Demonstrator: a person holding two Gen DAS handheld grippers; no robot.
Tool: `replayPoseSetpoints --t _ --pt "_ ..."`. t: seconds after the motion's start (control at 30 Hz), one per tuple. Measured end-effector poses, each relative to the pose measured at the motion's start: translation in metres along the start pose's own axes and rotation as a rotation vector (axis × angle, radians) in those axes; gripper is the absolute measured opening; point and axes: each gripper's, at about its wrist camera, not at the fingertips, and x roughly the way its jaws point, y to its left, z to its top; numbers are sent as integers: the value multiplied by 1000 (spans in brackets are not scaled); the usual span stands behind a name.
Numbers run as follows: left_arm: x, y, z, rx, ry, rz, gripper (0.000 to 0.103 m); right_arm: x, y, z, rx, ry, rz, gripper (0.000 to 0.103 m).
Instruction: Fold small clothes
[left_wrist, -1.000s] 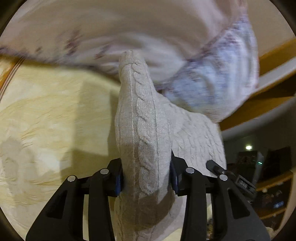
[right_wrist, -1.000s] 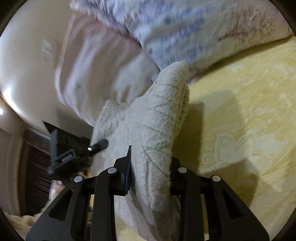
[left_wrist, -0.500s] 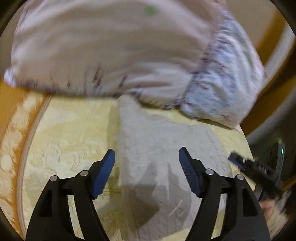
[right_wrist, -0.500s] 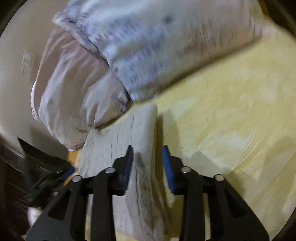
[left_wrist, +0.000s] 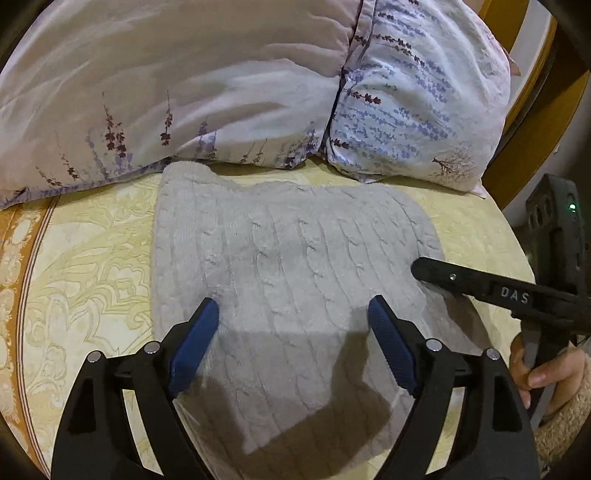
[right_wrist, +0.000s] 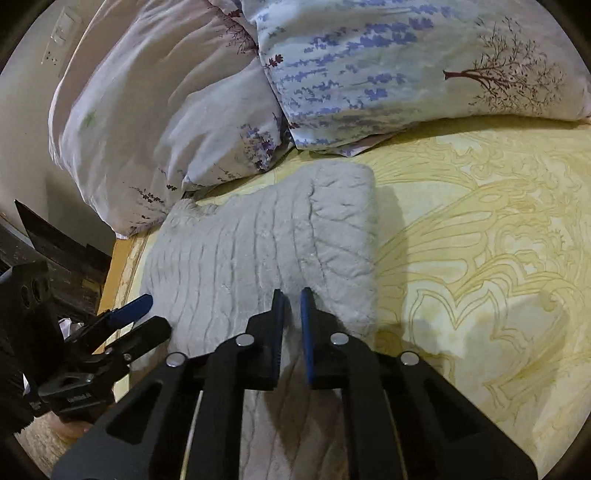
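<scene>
The pale grey cable-knit sweater (left_wrist: 291, 266) lies folded flat on the yellow patterned bedspread (right_wrist: 480, 258), its far edge just under the lavender-print pillows (left_wrist: 221, 92). The left gripper (left_wrist: 291, 332) is opening wide above the knit, gripping nothing — the right gripper (right_wrist: 293, 306) is closing, its jaws nearly together with no cloth visibly pinched. To finish well, lift both clear without dragging the fold, then press the thick right edge flat.

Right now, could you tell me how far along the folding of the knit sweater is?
Done: the grey cable-knit sweater lies doubled over, flat on the yellow bedspread below the pillows. In hand: nothing visibly; the left gripper is opening above it with nothing pinched, and the right gripper is closing with no fabric visibly between its jaws. Left: probably another fold.
</scene>
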Motion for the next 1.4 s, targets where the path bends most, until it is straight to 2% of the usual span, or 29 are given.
replayPoseSetpoints --t 0.03,0.1,0.23,0.3,0.4,0.57,0.7,0.73,0.8,0.83,0.87,0.93,1.03,1.27,1.4 --pt "-3 -1 -1 -8 -12 -8 83 -7 6 -4 -26 -16 2 30" --pt "-24 0 -10 -19 -59 -4 83 -25 17 -18 -87 -66 2 50" --pt "-43 7 -29 -15 -92 49 83 -39 27 -46 -137 -82 11 49" --pt "-44 12 -43 -12 -71 81 83 -40 27 -55 -139 -76 5 42" --pt "-34 20 -58 -36 -12 116 83 -36 26 -62 -144 -63 -27 41" --pt "-10 31 -69 -89 72 137 84 -20 23 -71 -195 -23 -171 40" --pt "-5 30 -67 -90 70 161 85 -22 20 -66 -160 -24 -172 40" --pt "-8 30 -67 -103 67 153 85 -29 23 -67 -158 -45 -170 42" --pt "-22 30 -71 -106 31 133 85 -44 30 -74 -178 -99 -182 53" --pt "-29 29 -75 -101 13 137 85 -51 34 -79 -188 -126 -200 65" --pt "-37 28 -80 -98 -1 145 85 -58 38 -86 -194 -150 -214 72" --pt "-46 27 -89 -101 -15 156 90 -67 42 -100 -189 -165 -241 81" --pt "-52 24 -105 -110 -14 193 90 -72 46 -120 -178 -174 -323 92" --pt "-41 10 -117 -69 40 267 91 -56 51 -139 -183 -124 -429 98" --pt "-36 5 -121 -65 62 290 92 -47 56 -146 -193 -103 -444 99"
